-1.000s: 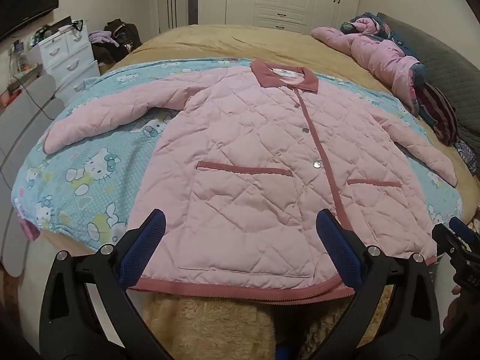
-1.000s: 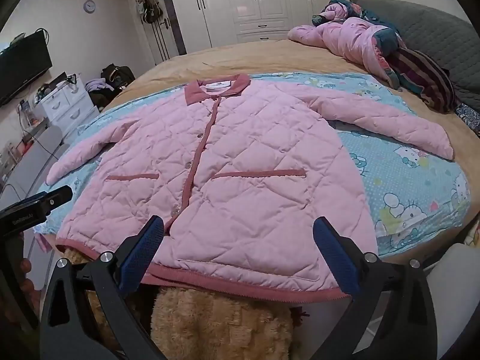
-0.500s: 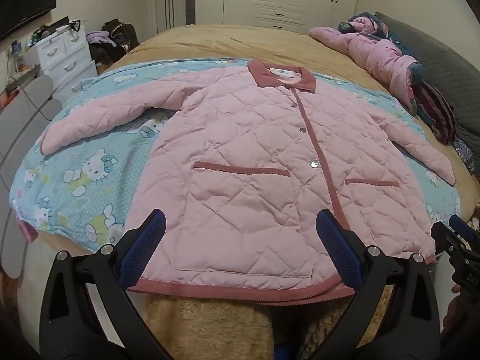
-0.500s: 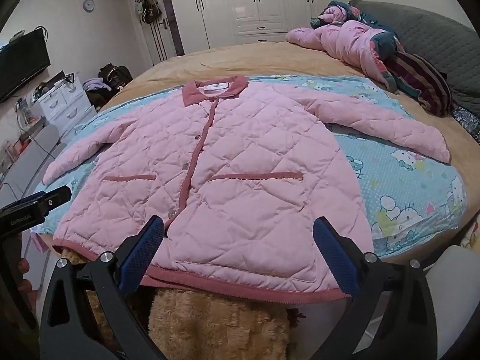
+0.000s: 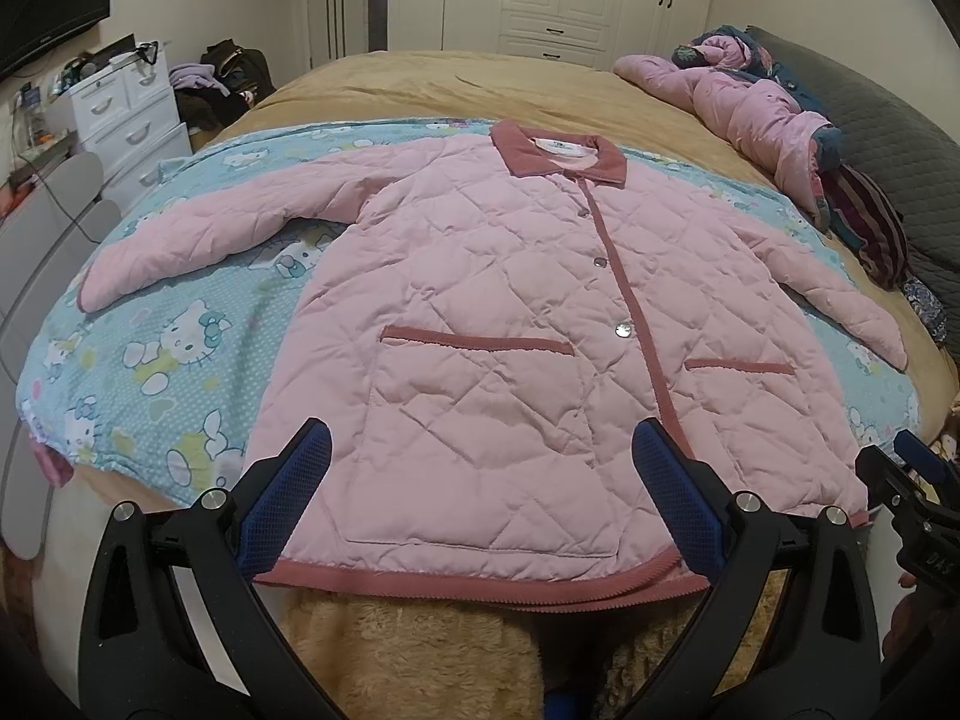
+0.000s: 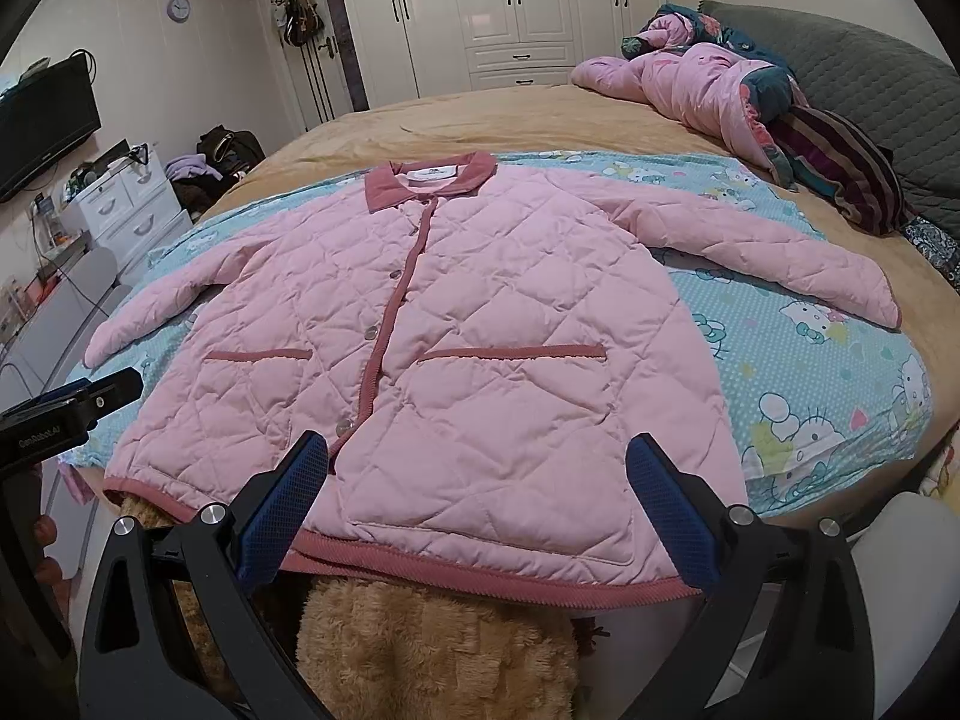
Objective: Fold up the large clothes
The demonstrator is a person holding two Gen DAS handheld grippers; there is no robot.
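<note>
A pink quilted jacket (image 5: pixel 510 312) (image 6: pixel 468 324) with dark-pink collar, hem and pocket trim lies flat, front up and buttoned, on a blue cartoon-cat sheet (image 5: pixel 168 360) (image 6: pixel 828 372) over the bed. Both sleeves are spread out to the sides. My left gripper (image 5: pixel 480 498) hovers open just before the hem on the jacket's left half, nothing between its blue pads. My right gripper (image 6: pixel 477 492) is open too, above the hem on the right half. Each gripper shows at the edge of the other's view: the right gripper (image 5: pixel 912 498), the left gripper (image 6: pixel 72 414).
A heap of pink and dark bedding (image 5: pixel 780 120) (image 6: pixel 738 96) lies at the bed's far right by a grey headboard (image 6: pixel 864 78). White drawers (image 5: pixel 126 114) and grey chairs (image 5: pixel 42 240) stand left of the bed. A fluffy tan blanket (image 6: pixel 432 648) hangs over the near edge.
Both grippers have crept slightly forward toward the jacket's hem. The jacket itself has not moved, and both grippers stay open.
</note>
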